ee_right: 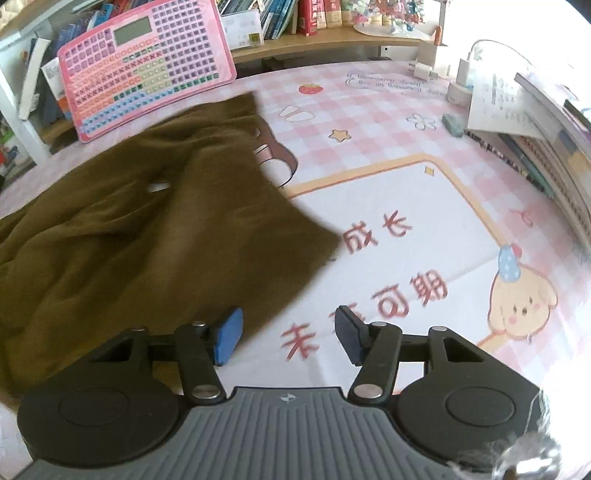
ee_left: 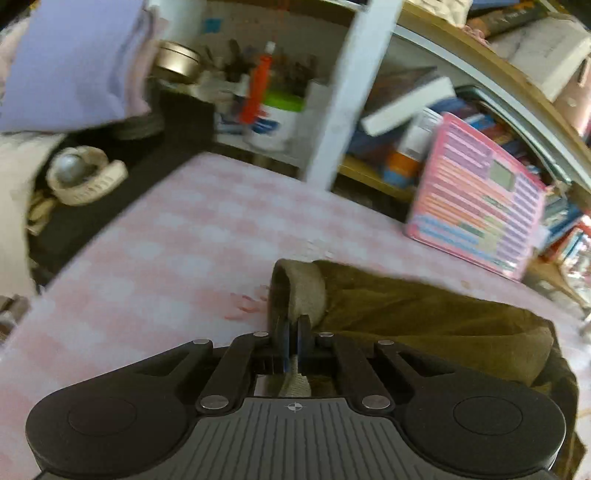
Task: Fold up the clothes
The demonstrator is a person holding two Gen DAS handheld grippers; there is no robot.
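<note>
Brown garment [ee_right: 140, 229] lies crumpled on a pink checked mat [ee_right: 388, 206]. Left gripper [ee_left: 293, 328] is clamped on its tan cuff [ee_left: 303, 288]. Right gripper [ee_right: 288, 332] hovers half open, empty, by the garment's edge.

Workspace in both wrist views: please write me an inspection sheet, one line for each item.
Surface: pink checked cloth with cartoon prints, covering the table.
Job's things: brown garment, crumpled, one lighter cuff lifted.
Clutter: pink keyboard toy leaning at the back; papers and books at the right edge.
Grippers: left gripper shut on the cuff; right gripper open, empty, beside the garment's edge.
Cables: white charger with a cable at the back right.
Surroundings: shelves with books; jars and pens in the left view, blurred.
</note>
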